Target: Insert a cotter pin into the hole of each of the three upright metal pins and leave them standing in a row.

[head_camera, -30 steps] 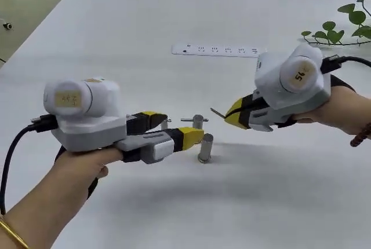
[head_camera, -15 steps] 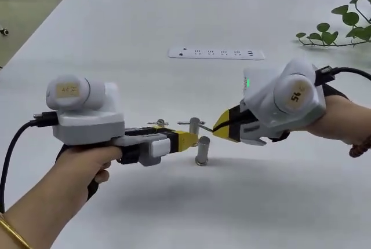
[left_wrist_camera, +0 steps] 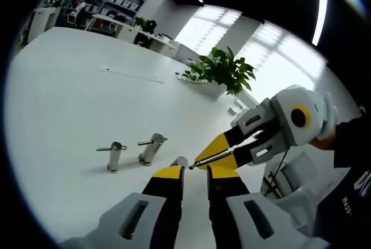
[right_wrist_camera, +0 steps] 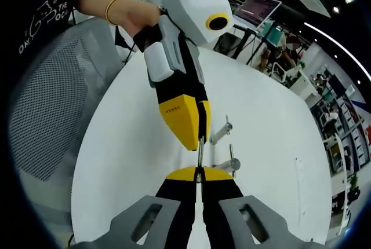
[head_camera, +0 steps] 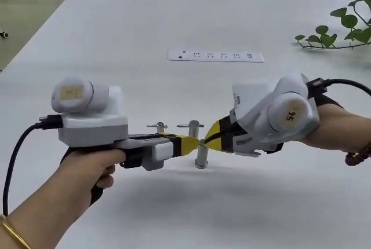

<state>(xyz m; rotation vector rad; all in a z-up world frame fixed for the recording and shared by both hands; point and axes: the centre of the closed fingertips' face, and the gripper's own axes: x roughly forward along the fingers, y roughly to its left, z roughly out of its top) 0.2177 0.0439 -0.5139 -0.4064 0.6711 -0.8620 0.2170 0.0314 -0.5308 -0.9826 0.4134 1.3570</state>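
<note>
Three metal pins stand on the white table. The far two (head_camera: 160, 127) (head_camera: 193, 126) each carry a cotter pin crosswise, as the left gripper view shows (left_wrist_camera: 115, 156) (left_wrist_camera: 149, 150). At the head of the near pin (head_camera: 201, 157) (left_wrist_camera: 179, 161), my left gripper (head_camera: 194, 143) (left_wrist_camera: 195, 171) is shut on it from the left. My right gripper (head_camera: 207, 140) (right_wrist_camera: 197, 172) comes in from the right, shut on a thin cotter pin (right_wrist_camera: 199, 153) (left_wrist_camera: 210, 158). The cotter pin's tip reaches the left jaws at the near pin's head, and the pin's hole is hidden.
A white power strip (head_camera: 215, 56) lies farther back on the table (head_camera: 116, 46). A green plant (head_camera: 342, 29) trails in at the far right edge. Cables run back from both grippers.
My right gripper has moved left and down with the cotter pin, from clear of the near pin to its head. The left gripper has stayed at that pin.
</note>
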